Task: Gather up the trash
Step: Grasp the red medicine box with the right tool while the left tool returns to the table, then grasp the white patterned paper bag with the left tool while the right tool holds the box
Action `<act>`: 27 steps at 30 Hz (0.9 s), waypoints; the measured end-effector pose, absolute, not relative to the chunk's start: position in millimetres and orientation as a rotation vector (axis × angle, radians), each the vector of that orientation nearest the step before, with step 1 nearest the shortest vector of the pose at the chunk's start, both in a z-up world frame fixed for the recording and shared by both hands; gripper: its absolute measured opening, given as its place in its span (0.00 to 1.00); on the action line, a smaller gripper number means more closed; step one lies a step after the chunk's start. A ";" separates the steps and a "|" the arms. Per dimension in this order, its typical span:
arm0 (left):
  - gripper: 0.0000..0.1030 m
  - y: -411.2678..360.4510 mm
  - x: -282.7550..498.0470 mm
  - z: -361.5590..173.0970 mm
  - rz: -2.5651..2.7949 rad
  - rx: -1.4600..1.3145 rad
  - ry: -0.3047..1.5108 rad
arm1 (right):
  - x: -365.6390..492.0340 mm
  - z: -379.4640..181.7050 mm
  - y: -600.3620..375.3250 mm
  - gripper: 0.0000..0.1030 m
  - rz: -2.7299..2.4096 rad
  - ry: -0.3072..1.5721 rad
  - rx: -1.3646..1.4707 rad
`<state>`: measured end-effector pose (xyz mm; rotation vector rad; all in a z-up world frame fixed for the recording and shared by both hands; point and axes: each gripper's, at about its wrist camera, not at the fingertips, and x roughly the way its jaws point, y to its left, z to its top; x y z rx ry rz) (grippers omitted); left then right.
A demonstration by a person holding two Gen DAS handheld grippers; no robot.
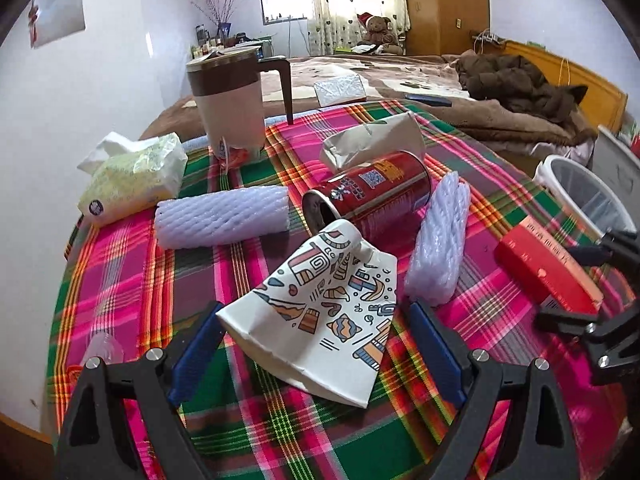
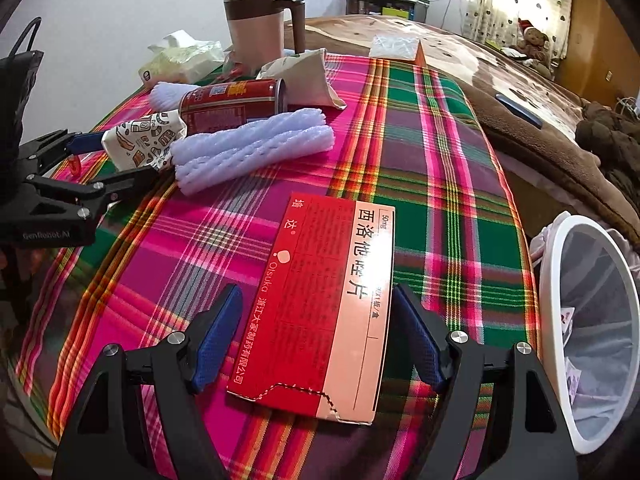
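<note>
A flattened paper cup (image 1: 320, 312) printed with coloured doodles lies on the plaid tablecloth (image 1: 248, 432). My left gripper (image 1: 316, 354) is open around it, a blue pad close to each side and neither pressing. A red and pink medicine box (image 2: 320, 308) lies flat between the open fingers of my right gripper (image 2: 320, 338), with a small gap on each side. The left wrist view shows the right gripper (image 1: 576, 286) straddling that box (image 1: 548, 276) at the far right. From the right wrist, the left gripper (image 2: 112, 158) flanks the cup (image 2: 140, 140).
A red can (image 1: 372, 196) lies on its side behind the cup, between two white foam nets (image 1: 224, 216) (image 1: 440, 240). A beige paper bag (image 1: 372, 140), a tissue pack (image 1: 132, 180) and a brown mug (image 1: 228, 96) stand farther back. A lined white bin (image 2: 592, 320) stands past the table's right edge.
</note>
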<state>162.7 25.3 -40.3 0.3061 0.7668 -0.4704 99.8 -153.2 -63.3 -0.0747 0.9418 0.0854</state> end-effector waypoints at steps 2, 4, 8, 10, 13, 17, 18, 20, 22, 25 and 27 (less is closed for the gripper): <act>0.90 22.6 162.1 -42.9 -0.473 0.323 0.773 | 99.1 -64.1 -152.8 0.75 0.076 0.934 -0.073; 0.90 21.6 162.6 -44.9 -0.470 0.330 0.780 | 98.2 -64.6 -152.2 0.75 0.070 0.927 -0.074; 0.83 22.4 162.0 -44.4 -0.469 0.330 0.779 | 97.5 -64.7 -152.9 0.75 0.068 0.923 -0.070; 0.82 23.1 161.2 -44.0 -0.465 0.324 0.777 | 97.3 -64.6 -153.0 0.75 0.066 0.919 -0.066; 0.79 25.0 159.1 -42.6 -0.455 0.309 0.768 | 95.4 -65.0 -154.1 0.75 0.069 0.904 -0.059; 0.78 30.4 154.9 -40.2 -0.453 0.260 0.766 | 93.4 -64.9 -156.7 0.73 0.064 0.887 -0.040; 0.78 31.4 153.7 -39.9 -0.451 0.249 0.767 | 93.0 -64.5 -157.4 0.69 0.061 0.882 -0.036; 0.78 34.0 149.4 -39.3 -0.435 0.230 0.767 | 92.5 -64.1 -159.9 0.65 0.054 0.874 -0.017; 0.77 36.2 144.6 -37.5 -0.428 0.206 0.759 | 92.2 -64.0 -161.2 0.65 0.057 0.868 -0.003; 0.77 39.0 137.7 -35.0 -0.410 0.177 0.749 | 90.3 -63.1 -162.5 0.65 0.055 0.853 0.011; 0.77 40.0 132.1 -33.4 -0.410 0.158 0.746 | 88.6 -61.7 -163.2 0.65 0.059 0.839 0.019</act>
